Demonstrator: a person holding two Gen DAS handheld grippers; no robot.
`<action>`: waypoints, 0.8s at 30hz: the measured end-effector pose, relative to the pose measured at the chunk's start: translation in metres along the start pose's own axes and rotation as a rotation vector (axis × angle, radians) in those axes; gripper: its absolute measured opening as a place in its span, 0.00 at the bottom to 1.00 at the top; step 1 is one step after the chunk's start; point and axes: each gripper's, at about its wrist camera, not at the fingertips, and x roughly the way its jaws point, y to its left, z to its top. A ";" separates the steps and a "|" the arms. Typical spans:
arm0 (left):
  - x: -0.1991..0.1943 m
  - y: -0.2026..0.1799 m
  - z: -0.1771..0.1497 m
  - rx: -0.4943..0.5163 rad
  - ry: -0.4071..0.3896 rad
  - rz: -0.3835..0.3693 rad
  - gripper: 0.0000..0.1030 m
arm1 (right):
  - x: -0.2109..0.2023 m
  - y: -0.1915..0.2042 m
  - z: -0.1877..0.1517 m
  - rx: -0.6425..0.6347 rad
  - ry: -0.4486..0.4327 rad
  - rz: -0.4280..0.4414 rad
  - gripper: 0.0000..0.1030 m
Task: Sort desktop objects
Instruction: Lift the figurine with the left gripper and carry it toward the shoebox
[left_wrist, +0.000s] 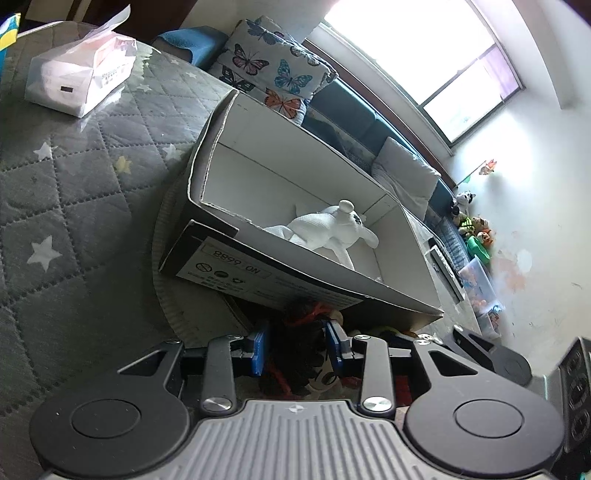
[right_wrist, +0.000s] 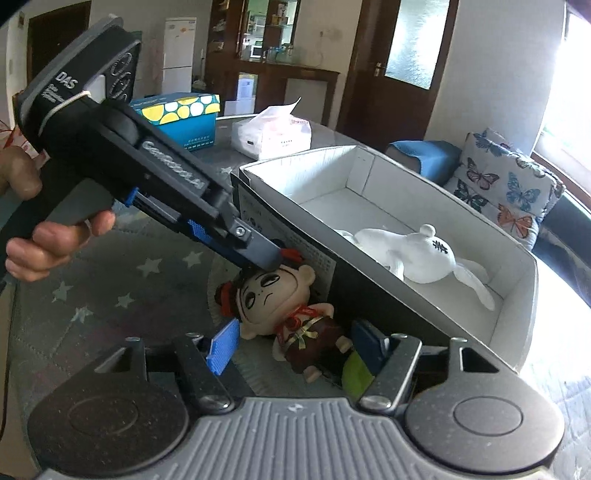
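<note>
A doll (right_wrist: 273, 295) with a big pale head, black hair and a dark red outfit lies on the table against the side of a cardboard box (right_wrist: 517, 295). My left gripper (right_wrist: 273, 256) reaches in from the upper left and its fingers close on the doll's hair at the top of the head; in the left wrist view the gripper (left_wrist: 297, 347) has dark hair and red ties between its blue pads. My right gripper (right_wrist: 295, 345) is open, its fingers on either side of the doll's body. A white plush toy (right_wrist: 417, 258) lies inside the box (left_wrist: 214, 155).
A tissue pack (right_wrist: 271, 134) and a blue box with yellow and white dots (right_wrist: 181, 118) stand further back on the grey quilted star cloth (left_wrist: 74, 206). A yellow-green object (right_wrist: 356, 371) lies by the doll's feet. A sofa with a butterfly cushion (left_wrist: 273, 62) is beyond the table.
</note>
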 end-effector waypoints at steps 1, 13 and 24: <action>0.000 0.000 0.001 0.001 0.001 0.000 0.35 | 0.002 -0.003 0.002 -0.007 0.002 0.005 0.67; 0.001 0.009 0.006 -0.041 0.027 -0.028 0.35 | 0.013 -0.017 0.007 0.004 0.066 0.129 0.64; -0.001 0.011 0.005 -0.041 0.026 -0.029 0.35 | 0.011 -0.013 0.007 0.099 0.055 0.158 0.56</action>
